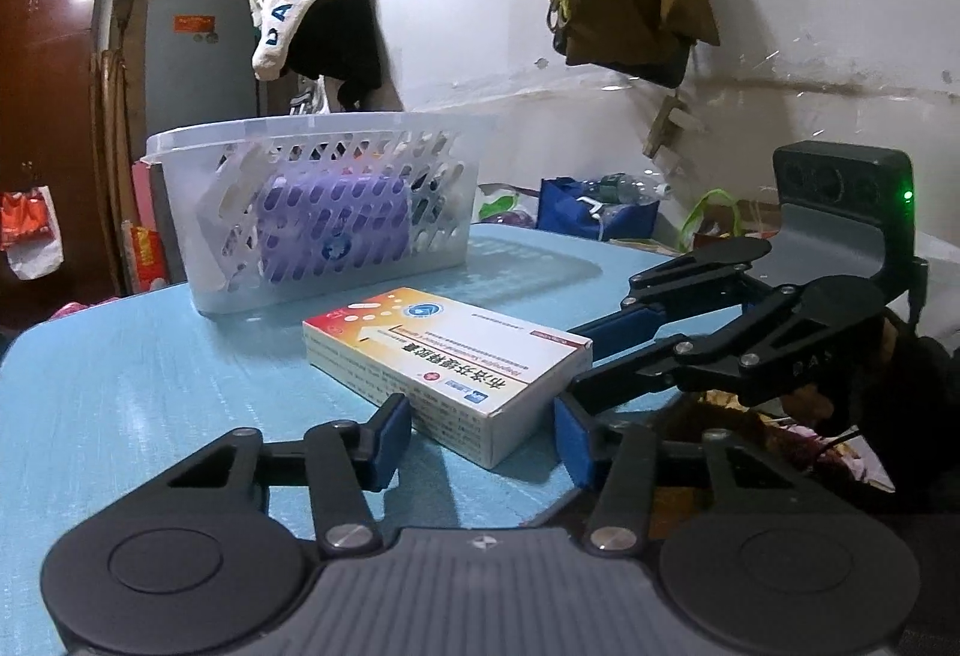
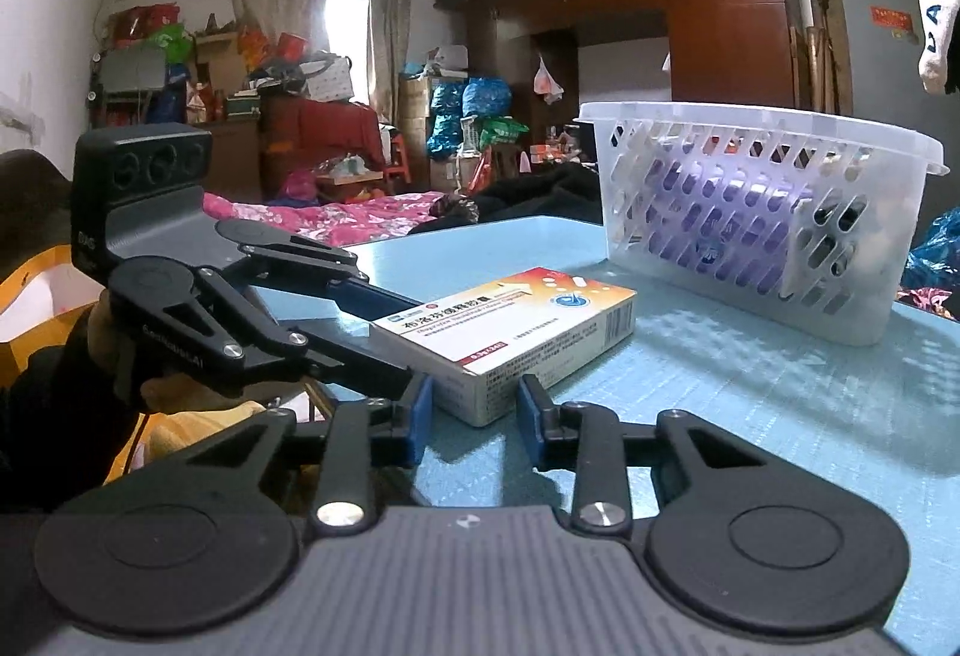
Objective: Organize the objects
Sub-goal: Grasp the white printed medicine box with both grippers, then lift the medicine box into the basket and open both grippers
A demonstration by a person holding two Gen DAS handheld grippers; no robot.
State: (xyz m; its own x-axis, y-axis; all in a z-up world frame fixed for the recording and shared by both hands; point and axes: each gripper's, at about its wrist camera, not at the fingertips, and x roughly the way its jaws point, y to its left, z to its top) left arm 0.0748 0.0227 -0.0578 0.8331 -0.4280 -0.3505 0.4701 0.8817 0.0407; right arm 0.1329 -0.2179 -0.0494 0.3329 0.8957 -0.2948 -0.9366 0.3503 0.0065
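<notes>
A white, orange and red medicine box [image 1: 444, 362] lies flat on the light blue table [image 1: 150, 392]. My left gripper [image 1: 480, 425] is open, its blue pads either side of the box's near corner, not pressing it. The right gripper [image 1: 606, 356] shows at the right, reaching to the box's right end. In the right wrist view the box [image 2: 510, 332] lies just ahead of my right gripper [image 2: 471, 413], open, with the box's near end between the pads. The left gripper [image 2: 384, 350] reaches in from the left. A white perforated basket [image 1: 324, 200] [image 2: 762, 212] behind holds a purple package [image 1: 336, 224].
The table's right edge [image 1: 648, 266] drops off to bags on the floor. Clothes hang on the wall behind the basket [image 1: 318, 2]. A bed with a pink cover [image 2: 336, 218] and a cluttered room lie beyond the table.
</notes>
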